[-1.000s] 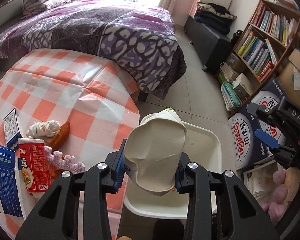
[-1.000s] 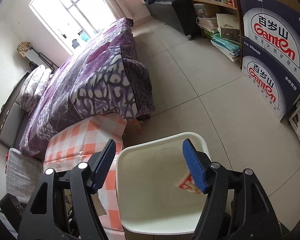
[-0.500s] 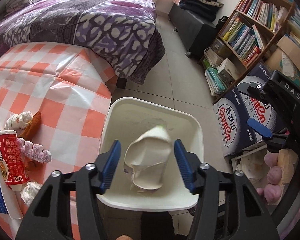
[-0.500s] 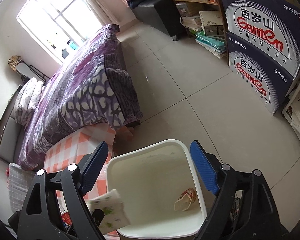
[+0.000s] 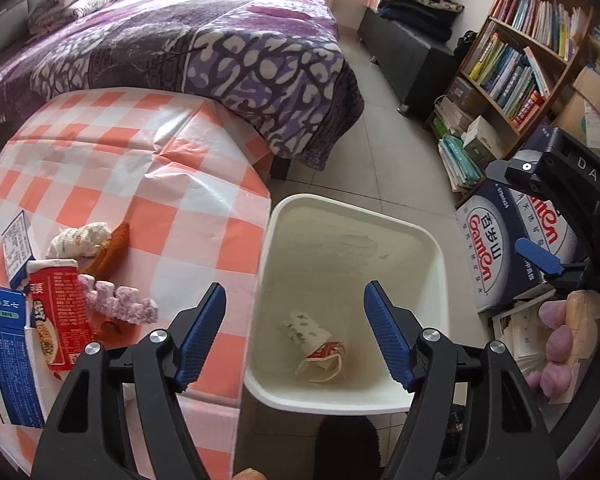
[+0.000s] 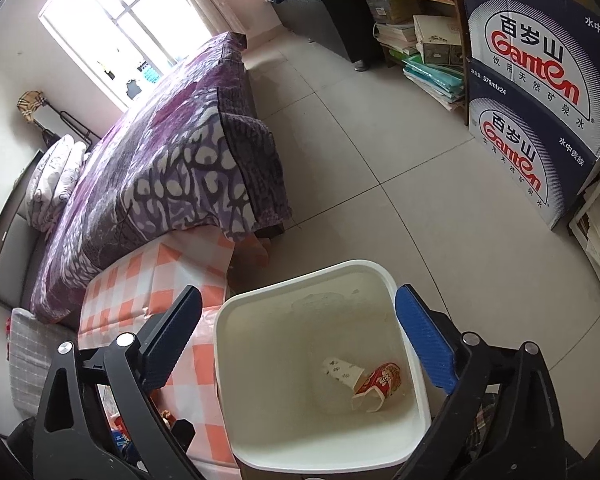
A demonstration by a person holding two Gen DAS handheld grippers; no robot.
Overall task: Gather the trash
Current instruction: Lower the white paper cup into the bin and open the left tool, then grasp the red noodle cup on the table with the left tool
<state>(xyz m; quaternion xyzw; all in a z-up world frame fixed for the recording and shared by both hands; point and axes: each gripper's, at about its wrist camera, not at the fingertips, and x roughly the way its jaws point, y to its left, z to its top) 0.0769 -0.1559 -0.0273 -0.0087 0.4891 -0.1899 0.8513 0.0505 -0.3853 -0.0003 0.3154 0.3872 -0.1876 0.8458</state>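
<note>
Risk: both grippers, left (image 5: 294, 334) and right (image 6: 298, 338), hang released and empty over bin (image 5: 356, 216); reaching left toward carton (image 5: 58, 312) could knock wrapper (image 5: 78, 238) off table (image 5: 140, 168).

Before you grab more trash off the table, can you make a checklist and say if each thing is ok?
1. Left hand-held gripper open and holding nothing: ok.
2. Right hand-held gripper open and holding nothing: ok.
3. Paper cup lying inside the bin, not on the floor: ok.
4. Bin has room for more: ok.
5. More trash on the table, such as the red carton: ok.
6. Nothing dropped behind the bin: cannot tell.
</note>
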